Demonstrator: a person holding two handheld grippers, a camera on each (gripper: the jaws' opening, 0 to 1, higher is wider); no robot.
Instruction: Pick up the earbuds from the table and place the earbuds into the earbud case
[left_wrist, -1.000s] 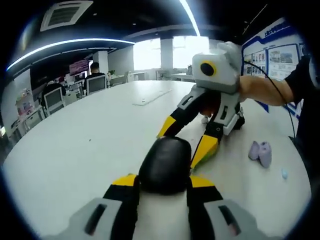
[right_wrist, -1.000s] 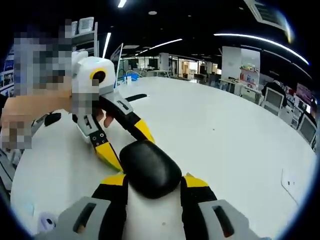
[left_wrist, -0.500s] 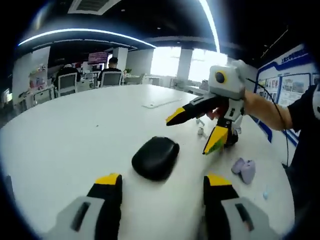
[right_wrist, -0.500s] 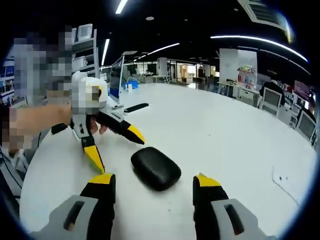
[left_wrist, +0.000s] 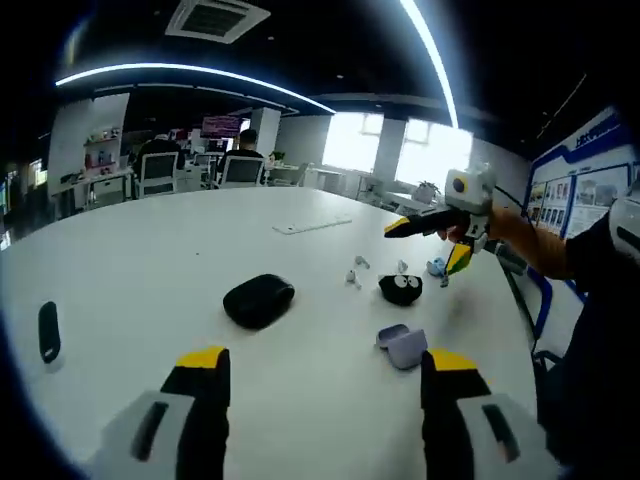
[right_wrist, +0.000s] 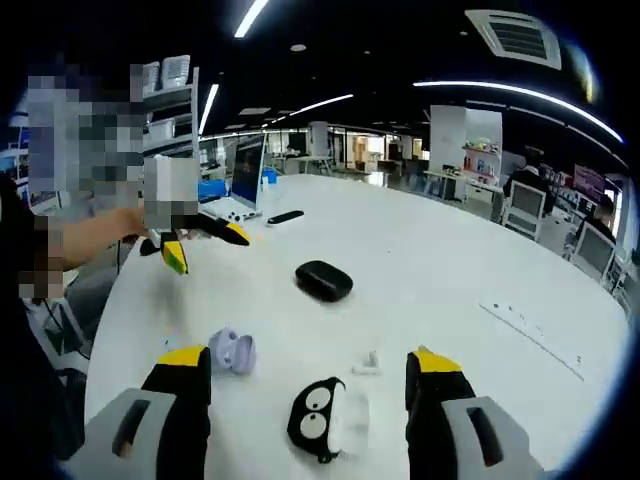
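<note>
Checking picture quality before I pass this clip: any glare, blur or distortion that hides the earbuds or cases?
Left gripper view: strong fisheye bending, bright windows washing out the far background; black case sharp, white earbuds tiny but visible. Right gripper view: ceiling strips glare on the table; lavender case and cartoon-eyed black case clear; left gripper slightly soft.

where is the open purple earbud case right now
In the left gripper view the purple earbud case lies open on the white table, right of centre, just nearer than the black case with cartoon eyes.
</note>
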